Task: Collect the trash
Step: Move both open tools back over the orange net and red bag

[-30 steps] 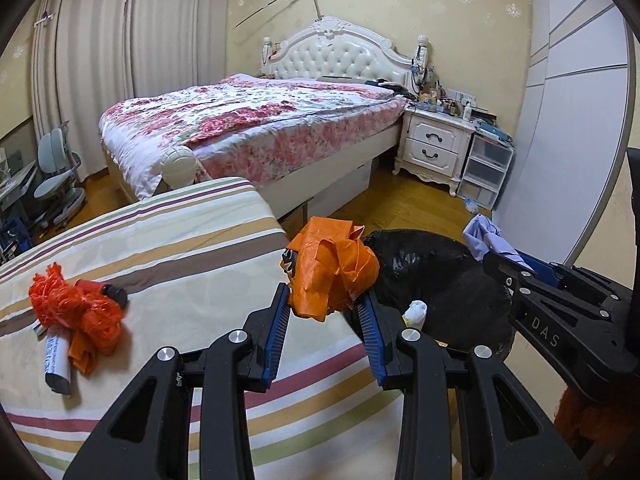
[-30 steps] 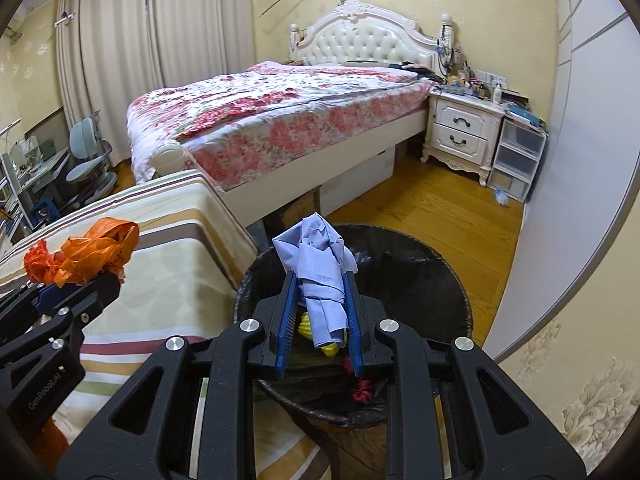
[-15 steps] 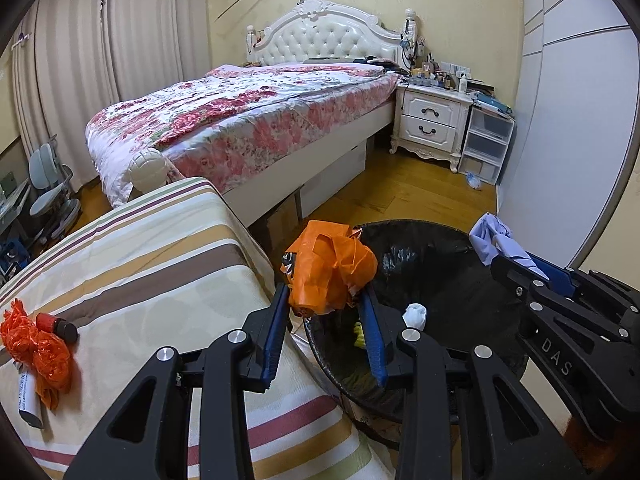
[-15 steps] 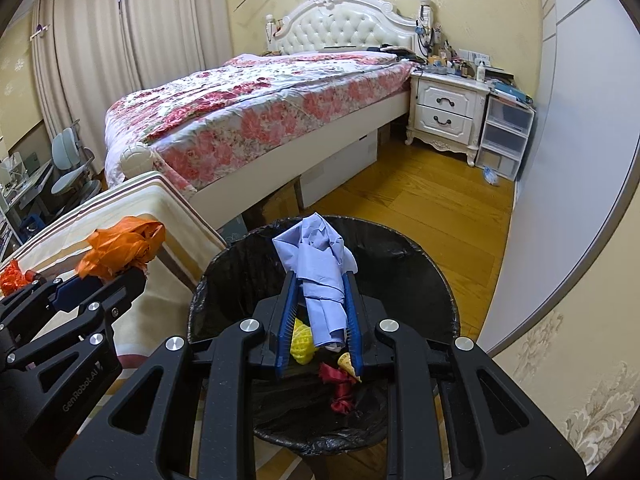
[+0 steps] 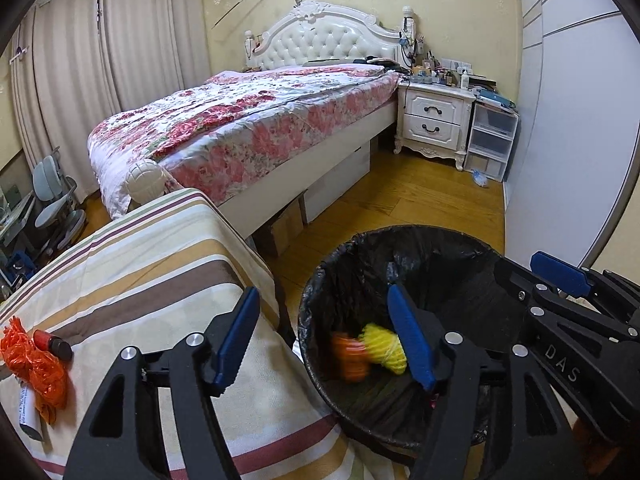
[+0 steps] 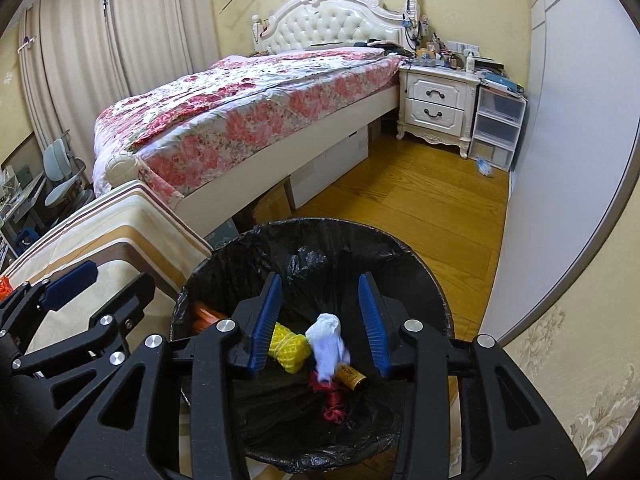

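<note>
Left wrist view: striped cloth surface (image 5: 160,264) fills the lower left, and the trash bin (image 5: 320,280), lined with a black bag, stands just beside its edge on the wooden floor (image 5: 420,200). Left gripper (image 5: 326,334) hangs spread wide, nothing between the blue pads (image 5: 236,334); one finger sits over the cloth edge, the other over the bin mouth. Inside the bin: a blurred orange bag (image 5: 350,356) against the near wall, touching a yellow bundle (image 5: 382,350). On the cloth at far left, well apart from the bin, an orange plastic wad (image 5: 36,364) lies against a small red-and-black cylinder (image 5: 52,344) and a white tube (image 5: 28,412). Right wrist view: right gripper (image 6: 322,320) is directly above the bin (image 6: 420,268), fingers parted wide, gripping nothing. Between and below its fingers a pale blue-white cloth wad (image 6: 328,342) shows motion blur and touches neither pad; whether it rests on the pile cannot be told. Beside it lie the yellow bundle (image 6: 290,350), a brown cylinder (image 6: 352,378) and a red ribbon scrap (image 6: 334,404).
</note>
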### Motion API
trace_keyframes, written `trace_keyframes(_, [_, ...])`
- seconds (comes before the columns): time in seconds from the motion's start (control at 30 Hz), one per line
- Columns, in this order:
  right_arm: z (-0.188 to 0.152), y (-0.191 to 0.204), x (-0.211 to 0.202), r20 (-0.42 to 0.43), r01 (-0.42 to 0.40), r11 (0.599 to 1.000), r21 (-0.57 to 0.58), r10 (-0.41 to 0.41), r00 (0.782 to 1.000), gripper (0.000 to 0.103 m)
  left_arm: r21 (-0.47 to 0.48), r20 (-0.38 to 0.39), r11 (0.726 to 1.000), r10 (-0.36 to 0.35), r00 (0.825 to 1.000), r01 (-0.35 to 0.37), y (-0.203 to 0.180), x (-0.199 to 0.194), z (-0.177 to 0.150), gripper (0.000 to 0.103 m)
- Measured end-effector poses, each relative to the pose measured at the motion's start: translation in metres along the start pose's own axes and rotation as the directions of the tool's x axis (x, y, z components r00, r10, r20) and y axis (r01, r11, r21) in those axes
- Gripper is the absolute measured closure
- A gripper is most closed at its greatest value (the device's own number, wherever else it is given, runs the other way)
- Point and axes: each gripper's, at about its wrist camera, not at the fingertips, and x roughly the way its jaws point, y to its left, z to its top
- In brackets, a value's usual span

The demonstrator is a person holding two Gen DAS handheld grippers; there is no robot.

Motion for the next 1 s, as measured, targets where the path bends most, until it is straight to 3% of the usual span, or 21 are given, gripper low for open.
trace_keyframes(0.27, [-0.003, 0.005, -0.006, -0.001, -0.001, 1.000, -0.001, 0.001, 1.000, 0.059, -0.024, -0.008, 0.999, 0.037, 0.999, -0.037, 0.013, -0.011, -0.006, 0.031])
trace_keyframes(0.5, [-0.009, 0.024, -0.013, -0.011, -0.037, 0.999, 0.001, 0.037, 0.999, 0.055, -0.066, -0.026, 0.995, 0.077, 0.997, -0.078, 0.046, -0.032, -0.020, 0.031])
trace_keyframes(0.77, [-0.020, 0.078, -0.020, -0.035, -0.122, 0.990, -0.075, 0.120, 0.992, 0.054, -0.148, -0.025, 0.977, 0.151, 0.988, -0.153, 0.102, -0.070, -0.038, 0.031])
trace_keyframes(1.0, [-0.026, 0.140, -0.030, -0.054, -0.207, 0.964, -0.166, 0.201, 0.978, 0.054, -0.223, -0.014, 0.941, 0.257, 0.966, -0.254, 0.162, -0.104, -0.052, 0.030])
